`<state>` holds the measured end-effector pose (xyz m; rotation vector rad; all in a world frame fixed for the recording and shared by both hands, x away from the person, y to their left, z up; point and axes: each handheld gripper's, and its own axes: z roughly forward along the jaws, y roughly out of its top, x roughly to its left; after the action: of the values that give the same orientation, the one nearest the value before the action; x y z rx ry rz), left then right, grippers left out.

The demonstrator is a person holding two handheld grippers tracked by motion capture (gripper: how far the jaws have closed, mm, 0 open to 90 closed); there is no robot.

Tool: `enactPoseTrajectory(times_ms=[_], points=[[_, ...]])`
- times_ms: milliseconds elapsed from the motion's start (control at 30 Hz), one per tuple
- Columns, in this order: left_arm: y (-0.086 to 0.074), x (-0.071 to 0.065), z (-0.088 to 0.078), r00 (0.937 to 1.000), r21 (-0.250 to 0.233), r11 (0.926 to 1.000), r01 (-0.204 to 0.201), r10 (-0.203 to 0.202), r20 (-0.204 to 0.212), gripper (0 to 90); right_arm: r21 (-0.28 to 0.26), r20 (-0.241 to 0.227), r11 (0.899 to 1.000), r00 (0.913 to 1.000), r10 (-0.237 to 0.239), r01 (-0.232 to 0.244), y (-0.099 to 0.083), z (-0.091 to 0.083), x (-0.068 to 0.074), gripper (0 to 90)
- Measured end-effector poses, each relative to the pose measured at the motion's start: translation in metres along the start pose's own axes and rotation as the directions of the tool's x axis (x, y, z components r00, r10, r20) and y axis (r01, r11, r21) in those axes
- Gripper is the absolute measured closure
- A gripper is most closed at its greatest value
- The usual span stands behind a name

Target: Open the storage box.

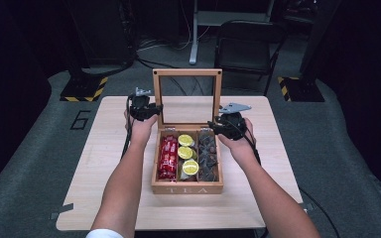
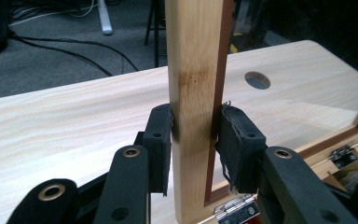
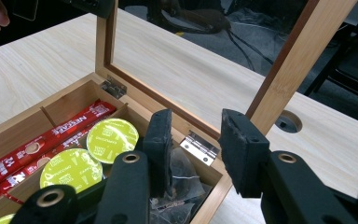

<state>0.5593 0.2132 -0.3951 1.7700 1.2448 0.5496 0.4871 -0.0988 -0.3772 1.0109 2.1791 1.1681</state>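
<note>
While the wooden tea box (image 1: 187,188) sat near the middle of the surface (image 1: 104,198), closer to its near edge, its glass-paned lid (image 1: 187,72) stood upright on its hinges toward the far edge. The left tool (image 2: 195,140) was clamped on the left side rail of the lid frame (image 2: 193,84), its pads pressed flat against both faces of the wood. The right tool (image 3: 193,149) hung over the back right compartment with its jaws drawn narrow and nothing visibly between them; the lid's right rail (image 3: 298,60) lay just beyond its right jaw, apart from it.

As a thing to handle, the lid looked stiff but light, a thin bamboo-coloured frame around a clear pane. The pane was likely the fragile part, so a grip belonged on the rails, never on the glass. The wood seemed smooth, and a pinch on one rail alone could twist the small metal hinges (image 3: 200,147); a hold on both side rails, near the free top edge, would probably swing it evenly. Red sachets (image 1: 167,157), yellow-green capsules (image 1: 185,152) and dark wrapped pieces (image 1: 208,156) filled the three compartments, loose and light, so the box itself might slide if the lid were pushed hard.
</note>
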Motion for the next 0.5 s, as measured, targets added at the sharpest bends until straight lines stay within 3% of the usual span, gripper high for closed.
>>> enactPoseTrajectory(times_ms=[167,233,333,400,500], points=[[-0.0003,0.0013,0.0004,0.9997,0.001,0.9998,0.021,-0.021,0.01,65.2,0.0,-0.008,1.0,0.9996,-0.027,0.027,-0.0006,0.0027,0.0013,63.9],[-0.0005,0.0026,0.0005,0.9993,0.002,0.9994,0.035,-0.035,0.017,65.1,0.005,-0.007,1.0,0.9999,-0.009,0.009,-0.0001,0.0021,0.0033,63.9],[-0.0007,0.0019,0.0007,0.9998,0.003,0.9998,0.017,-0.017,0.013,64.4,-0.005,0.004,1.0,0.9998,-0.021,0.021,0.0006,0.0007,0.0039,63.9],[-0.0009,0.0006,0.0003,0.9987,-0.003,0.9989,0.046,-0.046,0.02,60.0,-0.006,0.003,1.0,0.9999,-0.016,0.016,0.0003,0.0003,0.0038,63.7],[0.0003,-0.0007,-0.0028,0.9982,-0.011,0.9987,0.049,-0.049,0.035,54.5,-0.007,0.001,1.0,1.0,-0.004,0.004,-0.0009,0.0009,0.0028,63.0]])
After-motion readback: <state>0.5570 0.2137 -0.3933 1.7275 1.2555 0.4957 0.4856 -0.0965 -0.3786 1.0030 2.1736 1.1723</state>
